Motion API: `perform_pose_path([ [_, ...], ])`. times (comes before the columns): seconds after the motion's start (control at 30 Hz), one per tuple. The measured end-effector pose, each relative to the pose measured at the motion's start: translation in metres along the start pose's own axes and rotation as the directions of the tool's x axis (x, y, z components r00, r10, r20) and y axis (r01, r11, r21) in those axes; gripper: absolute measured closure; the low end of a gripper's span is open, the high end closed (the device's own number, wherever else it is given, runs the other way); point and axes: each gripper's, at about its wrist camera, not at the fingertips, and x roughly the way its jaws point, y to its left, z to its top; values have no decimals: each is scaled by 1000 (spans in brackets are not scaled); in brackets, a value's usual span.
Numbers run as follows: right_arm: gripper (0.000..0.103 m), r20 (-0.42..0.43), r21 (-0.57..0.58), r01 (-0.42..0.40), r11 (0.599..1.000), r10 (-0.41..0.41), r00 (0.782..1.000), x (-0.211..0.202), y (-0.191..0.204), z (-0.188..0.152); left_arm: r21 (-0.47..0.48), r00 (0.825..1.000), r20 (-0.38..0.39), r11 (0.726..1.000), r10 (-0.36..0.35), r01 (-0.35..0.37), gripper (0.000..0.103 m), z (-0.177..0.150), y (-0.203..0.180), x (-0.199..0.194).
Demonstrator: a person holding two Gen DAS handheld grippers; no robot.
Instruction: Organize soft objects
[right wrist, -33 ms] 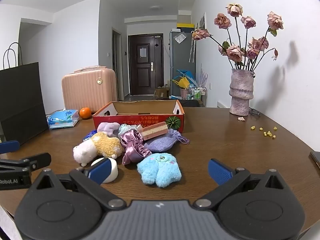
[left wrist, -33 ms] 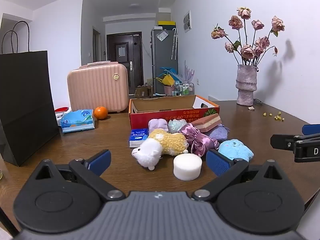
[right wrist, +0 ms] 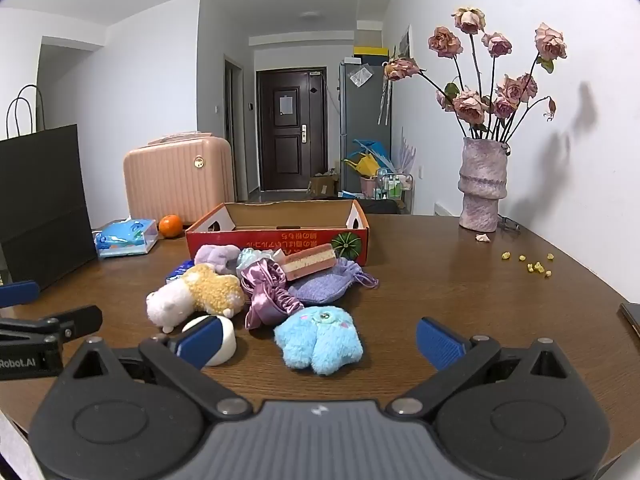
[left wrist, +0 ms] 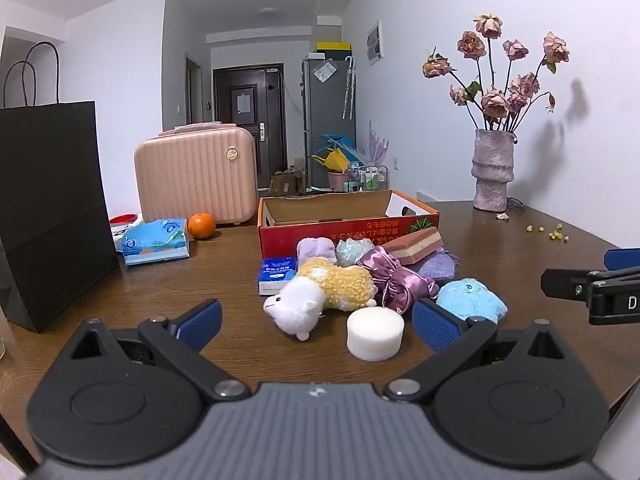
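While idle (jaws apart): left gripper (left wrist: 316,322).

table (left wrist: 224,280): dark wood, visible grain, slight sheen
box (right wrist: 276,240): printed cardboard, red outside, raw brown inside
sheep toy (left wrist: 320,296): curly plush, white and yellow
blue toy (right wrist: 320,340): long fluffy fur
scrunchie (right wrist: 268,292): glossy purple satin
round sponge (left wrist: 374,338): matt white foam
pouch (right wrist: 324,286): lilac terry cloth
suitcase (left wrist: 196,176): ribbed pink plastic, smooth
bag (left wrist: 48,208): matt black paper
vase (right wrist: 482,184): rough mottled ceramic
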Motion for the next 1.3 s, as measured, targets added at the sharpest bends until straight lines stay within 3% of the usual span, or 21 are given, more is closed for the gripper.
perform_pose_path([
  [1.3,0,5,-7,-1,1000,1,1000,-2,2,1,-1,1000,-3,1000,-1,1,0,0,4,1],
])
